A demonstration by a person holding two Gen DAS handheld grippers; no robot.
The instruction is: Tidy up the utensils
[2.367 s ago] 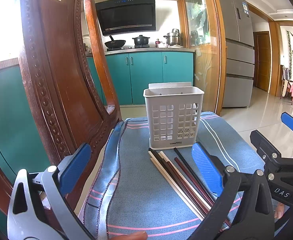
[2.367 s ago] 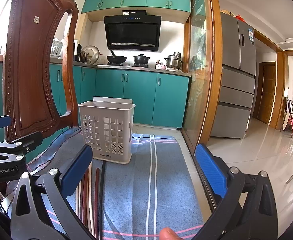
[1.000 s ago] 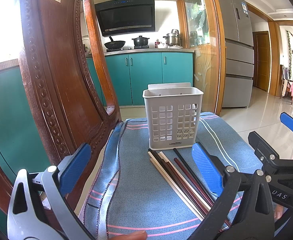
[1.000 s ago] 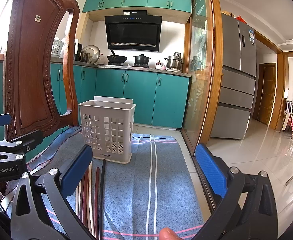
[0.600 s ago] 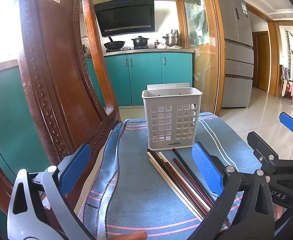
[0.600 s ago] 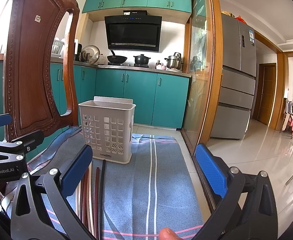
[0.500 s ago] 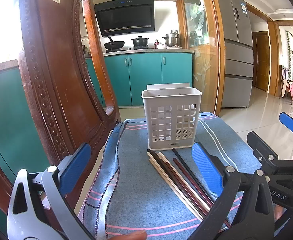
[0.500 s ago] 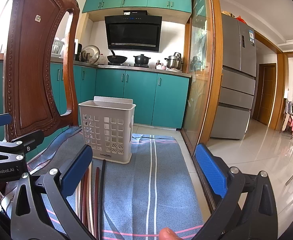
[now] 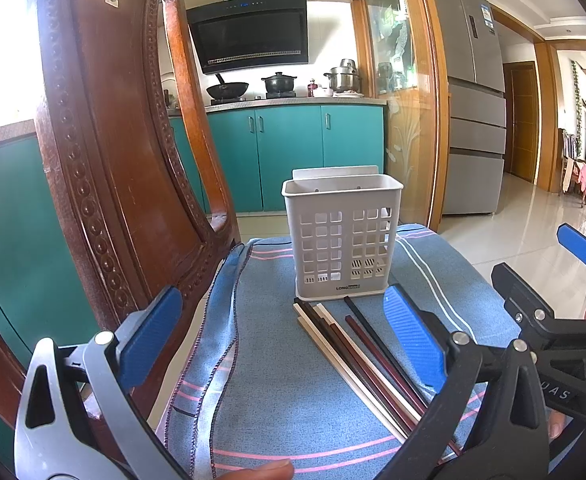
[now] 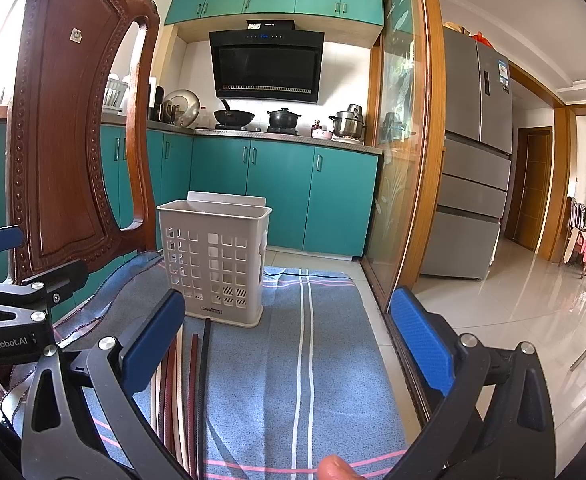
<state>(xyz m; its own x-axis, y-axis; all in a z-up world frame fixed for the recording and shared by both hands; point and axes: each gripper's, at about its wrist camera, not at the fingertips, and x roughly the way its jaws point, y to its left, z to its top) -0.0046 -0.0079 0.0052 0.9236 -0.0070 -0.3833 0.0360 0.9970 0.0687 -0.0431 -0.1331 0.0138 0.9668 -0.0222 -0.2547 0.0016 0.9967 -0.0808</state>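
Note:
A white perforated utensil basket [image 9: 343, 240] [image 10: 214, 258] stands upright on a blue striped cloth [image 9: 269, 368] [image 10: 305, 360]. Several chopsticks [image 9: 357, 354] [image 10: 185, 384], cream, brown, dark red and black, lie side by side on the cloth in front of the basket. My left gripper [image 9: 281, 344] hovers open above the cloth, with the chopsticks running under its right finger. My right gripper [image 10: 289, 344] is open too, to the right of the chopsticks, which pass beneath its left finger. Neither gripper holds anything. The basket looks empty through its holes.
A carved wooden chair back [image 9: 105, 152] [image 10: 73, 140] rises close on the left of the cloth. Behind are teal kitchen cabinets [image 10: 281, 196], a glass partition with a wooden frame [image 10: 405, 160], a grey fridge [image 10: 477, 152] and tiled floor [image 10: 513, 308] to the right.
Both views have barely shifted; the basket has drifted very slightly left in the left wrist view. Both grippers stay open and the chopsticks lie as before.

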